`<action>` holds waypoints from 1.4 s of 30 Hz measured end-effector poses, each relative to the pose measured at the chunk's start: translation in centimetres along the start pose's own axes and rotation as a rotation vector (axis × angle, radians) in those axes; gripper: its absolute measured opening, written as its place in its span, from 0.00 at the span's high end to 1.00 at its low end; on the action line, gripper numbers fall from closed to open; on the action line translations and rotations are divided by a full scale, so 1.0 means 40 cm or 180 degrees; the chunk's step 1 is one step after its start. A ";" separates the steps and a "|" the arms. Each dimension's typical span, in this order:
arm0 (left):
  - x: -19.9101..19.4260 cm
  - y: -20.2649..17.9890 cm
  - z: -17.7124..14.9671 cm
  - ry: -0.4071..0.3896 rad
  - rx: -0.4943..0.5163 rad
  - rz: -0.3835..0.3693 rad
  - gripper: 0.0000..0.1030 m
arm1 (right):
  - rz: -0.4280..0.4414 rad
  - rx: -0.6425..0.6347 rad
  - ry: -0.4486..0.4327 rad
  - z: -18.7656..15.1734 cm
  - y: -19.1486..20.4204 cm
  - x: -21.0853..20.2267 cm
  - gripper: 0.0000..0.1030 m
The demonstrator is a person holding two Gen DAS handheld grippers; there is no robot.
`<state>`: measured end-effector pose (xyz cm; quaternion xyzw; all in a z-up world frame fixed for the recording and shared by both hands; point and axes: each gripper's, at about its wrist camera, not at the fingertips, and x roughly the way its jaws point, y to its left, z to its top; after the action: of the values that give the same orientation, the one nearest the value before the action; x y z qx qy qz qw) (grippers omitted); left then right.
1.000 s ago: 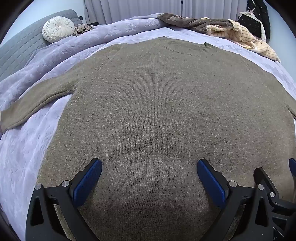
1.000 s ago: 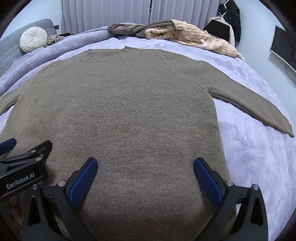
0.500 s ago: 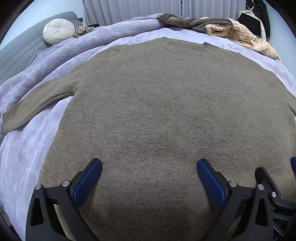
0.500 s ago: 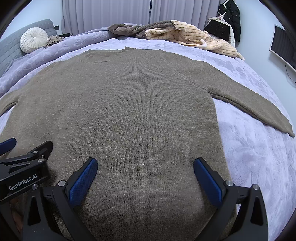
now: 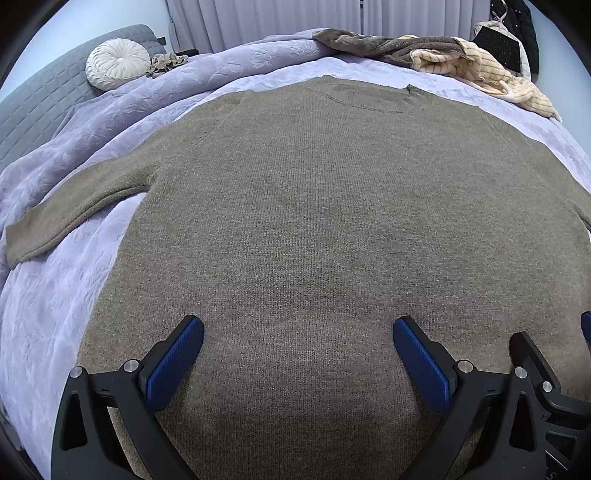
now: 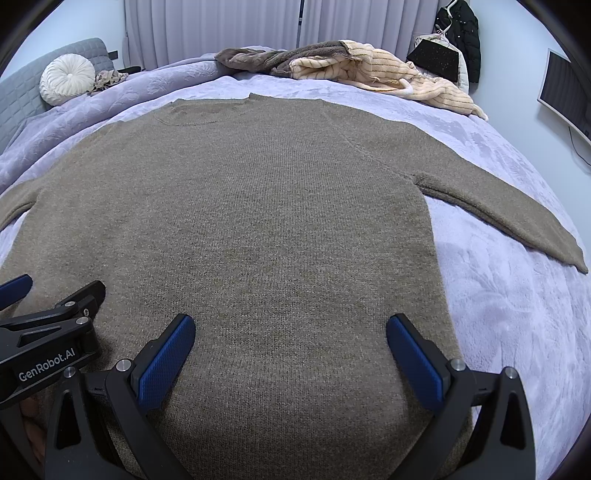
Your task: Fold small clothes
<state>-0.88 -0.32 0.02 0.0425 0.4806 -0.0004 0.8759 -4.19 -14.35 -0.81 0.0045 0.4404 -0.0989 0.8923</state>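
Sweater [image 5: 314, 229] flat on bed [image 5: 55, 314] (sleeves out L/R), clothes pile [image 6: 347, 70] behind, cushion [image 5: 117, 63] far-left.

Place: a home bedroom.
Signs: a bed [image 5: 48, 302] with a lilac cover under the fingers, a round cushion [image 5: 117, 63] and closed curtains [image 6: 221, 29] far ahead.

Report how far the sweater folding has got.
Done: the brown sweater lies flat on the bed, both sleeves spread out. In hand: left gripper and right gripper sit over its lower part, jaws open, gripping nothing. Left: every fold.
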 end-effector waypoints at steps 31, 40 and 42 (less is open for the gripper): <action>0.000 0.000 0.004 0.0032 -0.0004 0.0005 0.00 | 0.0016 0.0005 0.0042 0.005 -0.001 0.003 0.00; -0.016 -0.012 0.029 0.0106 0.0012 0.0143 0.00 | 0.0134 -0.0054 0.0274 0.040 -0.018 -0.003 0.00; -0.025 -0.016 0.041 0.0111 -0.0011 0.0158 0.00 | 0.0155 -0.0062 0.0275 0.054 -0.030 -0.013 0.00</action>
<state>-0.05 -1.11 1.69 0.0529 0.4947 0.0229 0.8672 -3.01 -15.66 1.02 0.0109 0.4792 -0.0726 0.8747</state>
